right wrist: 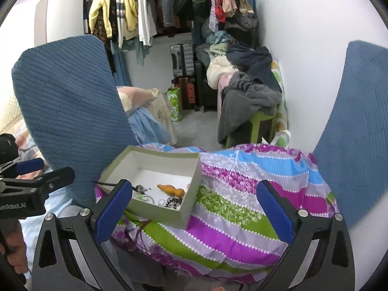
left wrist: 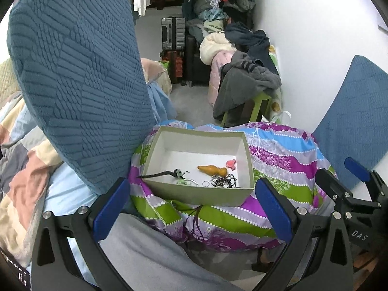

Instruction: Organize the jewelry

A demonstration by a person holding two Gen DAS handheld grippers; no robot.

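Note:
An open grey-green cardboard box (left wrist: 194, 194) with a white inside rests on a striped purple, green and blue quilt (left wrist: 278, 160). In it lie an orange gourd-shaped piece (left wrist: 212, 169), a pink piece (left wrist: 230, 164), a black hair stick (left wrist: 160, 174) poking over the left wall, rings and a dark tangle of chains (left wrist: 222, 181). My left gripper (left wrist: 194, 213) is open and empty, just in front of the box. My right gripper (right wrist: 194, 212) is open and empty, over the quilt with the box (right wrist: 157, 211) at its left finger. The gourd piece (right wrist: 171, 189) shows there too.
Two blue textured cushions (left wrist: 80, 77) (left wrist: 359, 126) stand left and right of the quilt. The right gripper's body (left wrist: 351, 194) sits close on my right. Behind are a green stool piled with clothes (left wrist: 249, 82), suitcases (left wrist: 173, 34), and a clothes rail (right wrist: 135, 7).

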